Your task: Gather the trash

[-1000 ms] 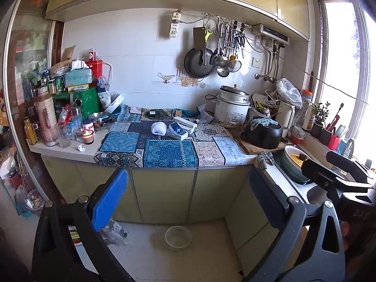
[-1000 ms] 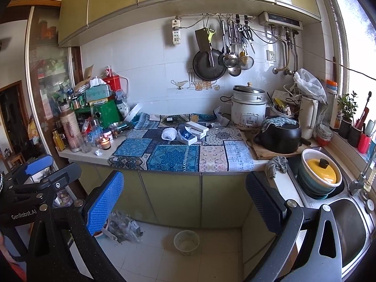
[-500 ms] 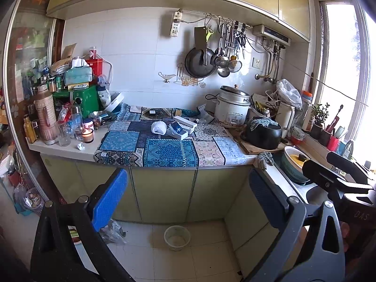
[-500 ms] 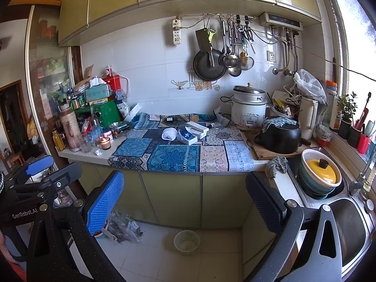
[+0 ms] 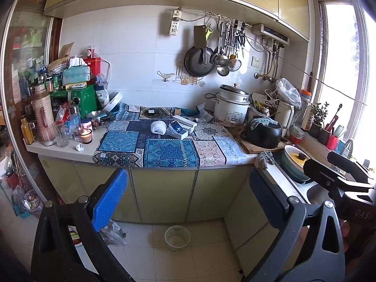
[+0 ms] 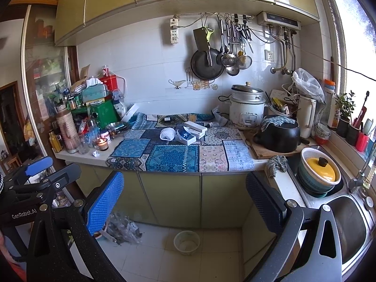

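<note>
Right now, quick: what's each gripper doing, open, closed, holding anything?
Left gripper: open, holding nothing, short of the counter.
Right gripper: open, holding nothing, also short of the counter.

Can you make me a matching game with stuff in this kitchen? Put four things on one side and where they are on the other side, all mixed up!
Things:
1. lit candle
2. small bin
3. frying pan
4. yellow pot lid

Places:
A. hanging on the wall under the rail
B. in the green strainer beside the sink
C. on the floor in front of the cupboards
D. on the left end of the counter, next to the glasses

Right pairs: 1-D, 2-C, 3-A, 4-B
</note>
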Demonstrator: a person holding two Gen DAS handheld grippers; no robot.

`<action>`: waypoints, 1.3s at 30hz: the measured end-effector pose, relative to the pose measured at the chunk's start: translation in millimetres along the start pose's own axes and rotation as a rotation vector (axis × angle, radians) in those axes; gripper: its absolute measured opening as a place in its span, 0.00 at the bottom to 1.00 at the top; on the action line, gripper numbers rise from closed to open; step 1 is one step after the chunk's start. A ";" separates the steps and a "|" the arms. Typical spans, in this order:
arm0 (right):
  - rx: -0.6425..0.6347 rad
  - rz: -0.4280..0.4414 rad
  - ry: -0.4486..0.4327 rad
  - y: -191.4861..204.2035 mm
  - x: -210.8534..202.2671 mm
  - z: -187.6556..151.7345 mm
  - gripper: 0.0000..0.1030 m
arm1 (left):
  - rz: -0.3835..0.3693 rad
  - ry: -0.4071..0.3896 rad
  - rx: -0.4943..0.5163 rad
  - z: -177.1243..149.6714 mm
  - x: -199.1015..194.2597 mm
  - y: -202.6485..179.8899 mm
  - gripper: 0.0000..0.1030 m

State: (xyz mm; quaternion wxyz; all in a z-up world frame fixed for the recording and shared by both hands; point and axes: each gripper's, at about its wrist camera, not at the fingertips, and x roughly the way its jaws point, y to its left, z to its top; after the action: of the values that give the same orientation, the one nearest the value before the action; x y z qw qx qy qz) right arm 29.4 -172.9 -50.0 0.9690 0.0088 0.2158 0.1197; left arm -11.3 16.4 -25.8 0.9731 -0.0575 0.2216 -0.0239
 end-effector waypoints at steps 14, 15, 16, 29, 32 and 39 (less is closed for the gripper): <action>0.023 -0.041 0.019 8.1 37.6 6.0 1.00 | 0.017 0.001 0.013 17.3 32.3 34.2 1.00; 0.026 -0.046 0.019 7.2 42.3 7.8 1.00 | 0.026 0.000 0.019 19.3 37.2 35.5 1.00; 0.028 -0.050 0.019 6.8 46.9 9.6 1.00 | 0.034 0.000 0.025 21.4 42.7 37.3 1.00; 0.051 -0.108 -0.010 -29.0 133.6 47.4 1.00 | 0.112 0.047 0.001 54.9 179.3 66.0 1.00; 0.035 -0.099 -0.006 -43.5 163.1 55.4 1.00 | 0.137 0.074 -0.021 64.7 222.2 71.7 0.99; -0.021 -0.039 0.043 -77.6 238.1 84.3 1.00 | 0.180 0.143 -0.102 102.2 316.4 76.7 0.98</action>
State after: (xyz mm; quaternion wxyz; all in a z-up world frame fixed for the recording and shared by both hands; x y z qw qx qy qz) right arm 291.5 -189.3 -78.0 0.9663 -0.0082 0.2357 0.1033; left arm 319.7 80.1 -79.3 0.9489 -0.0849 0.2956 0.0706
